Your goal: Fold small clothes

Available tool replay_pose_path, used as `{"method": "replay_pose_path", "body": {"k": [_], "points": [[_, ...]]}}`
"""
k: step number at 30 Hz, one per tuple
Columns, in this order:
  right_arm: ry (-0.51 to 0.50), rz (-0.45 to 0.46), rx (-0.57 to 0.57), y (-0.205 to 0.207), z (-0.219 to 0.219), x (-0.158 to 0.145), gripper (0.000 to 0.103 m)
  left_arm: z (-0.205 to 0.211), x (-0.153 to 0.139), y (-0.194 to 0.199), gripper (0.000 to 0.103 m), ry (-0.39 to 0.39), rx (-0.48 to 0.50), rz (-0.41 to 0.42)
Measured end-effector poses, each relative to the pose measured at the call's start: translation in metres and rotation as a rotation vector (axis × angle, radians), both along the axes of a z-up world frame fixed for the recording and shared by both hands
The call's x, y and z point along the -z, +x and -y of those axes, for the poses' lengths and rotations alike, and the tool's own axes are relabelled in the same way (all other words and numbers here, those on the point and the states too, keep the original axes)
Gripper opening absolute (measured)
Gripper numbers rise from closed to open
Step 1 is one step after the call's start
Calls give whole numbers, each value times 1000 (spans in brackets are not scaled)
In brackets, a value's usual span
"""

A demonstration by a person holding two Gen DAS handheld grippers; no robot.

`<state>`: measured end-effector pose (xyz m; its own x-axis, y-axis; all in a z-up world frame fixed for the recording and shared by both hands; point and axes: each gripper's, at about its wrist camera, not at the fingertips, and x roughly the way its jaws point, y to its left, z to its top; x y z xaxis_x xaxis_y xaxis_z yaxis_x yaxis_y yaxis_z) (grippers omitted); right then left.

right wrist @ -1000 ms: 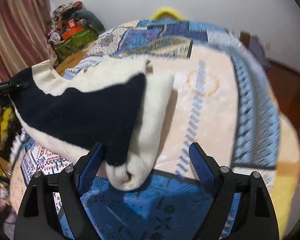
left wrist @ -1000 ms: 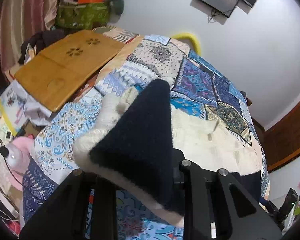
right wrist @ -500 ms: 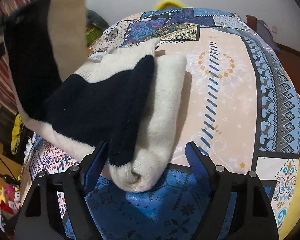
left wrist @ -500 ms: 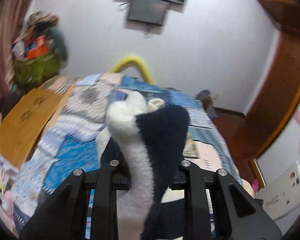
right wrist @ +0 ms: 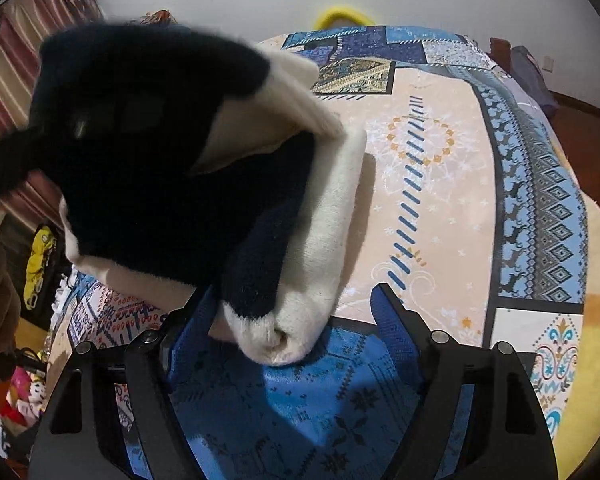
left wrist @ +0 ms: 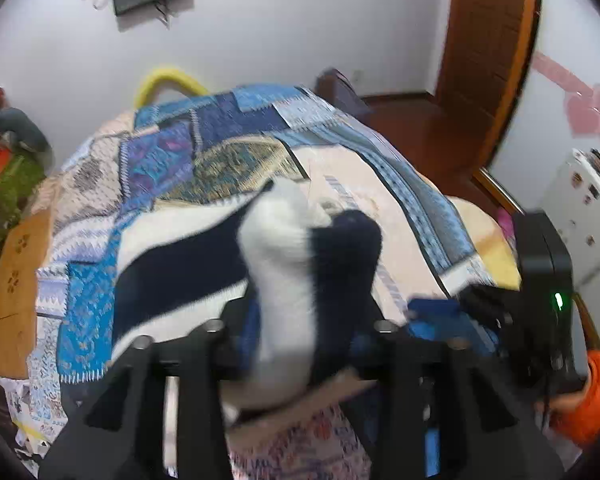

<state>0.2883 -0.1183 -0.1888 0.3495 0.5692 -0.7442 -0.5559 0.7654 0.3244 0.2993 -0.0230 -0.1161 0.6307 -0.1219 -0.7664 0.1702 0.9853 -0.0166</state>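
Observation:
A cream and navy knit sweater (right wrist: 324,208) lies partly folded on the patterned bedspread (right wrist: 460,184). My left gripper (left wrist: 300,320) is shut on one end of the sweater (left wrist: 300,264) and holds it up over the folded part. In the right wrist view that lifted end (right wrist: 140,120) hangs above the rest of the sweater. My right gripper (right wrist: 296,320) is open, its blue pads on either side of the folded near corner, which lies on the bed between them. The right gripper also shows in the left wrist view (left wrist: 452,316).
A wooden lap tray (left wrist: 16,280) lies at the bed's left edge. A green basket of clutter (left wrist: 4,176) stands far left. A yellow hoop (right wrist: 340,16) is behind the bed. A wooden door (left wrist: 488,40) and a white fridge (left wrist: 580,220) are on the right.
My left gripper has swung the held end of the sweater up and across to the right, over the folded part. My right gripper has stayed open at the near corner.

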Motion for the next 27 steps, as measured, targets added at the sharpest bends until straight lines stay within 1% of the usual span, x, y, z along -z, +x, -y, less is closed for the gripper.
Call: {"method": "replay_pose_path", "body": {"k": [1,2,5,8,9,10,12,14,16,17,20,22,24,27], "points": [[-1,4,1,0,1,-1,76,-2,-2,-4,58,-15,18,-9],[-1,9,2,0,2,-3,76,-4,-9,-11,63,-27,34,0],[-2,25,3,0,4,-9,76,-13,-27,-28,70,-16,45,46],[-6,45,-2,3,5,-13,76,-29,-41,-40,81,-22,14,99],[-8,49,0,5,5,-14,76,-36,-41,-41,87,-24,-3,111],[-10,52,0,7,5,-15,76,-45,-40,-40,90,-26,-28,118],[-4,53,-5,13,6,-16,76,-68,-28,-31,90,-42,-93,87],[-6,50,-11,20,6,-15,76,-96,-6,-18,90,-88,-164,11],[-9,43,-10,29,5,-12,76,-118,19,-10,90,-119,-227,-51],[-4,30,-5,36,5,-10,76,-124,26,-9,90,-131,-240,-70],[19,-2,1,56,2,-5,76,-137,50,-11,91,-203,-229,-118],[9,-2,0,66,-2,-3,76,-136,55,-13,91,-209,-217,-120],[0,16,8,78,-6,-7,76,-135,59,-14,92,-203,-208,-111],[5,82,65,88,-4,-21,76,-136,65,-16,94,-225,-205,-117]]}}
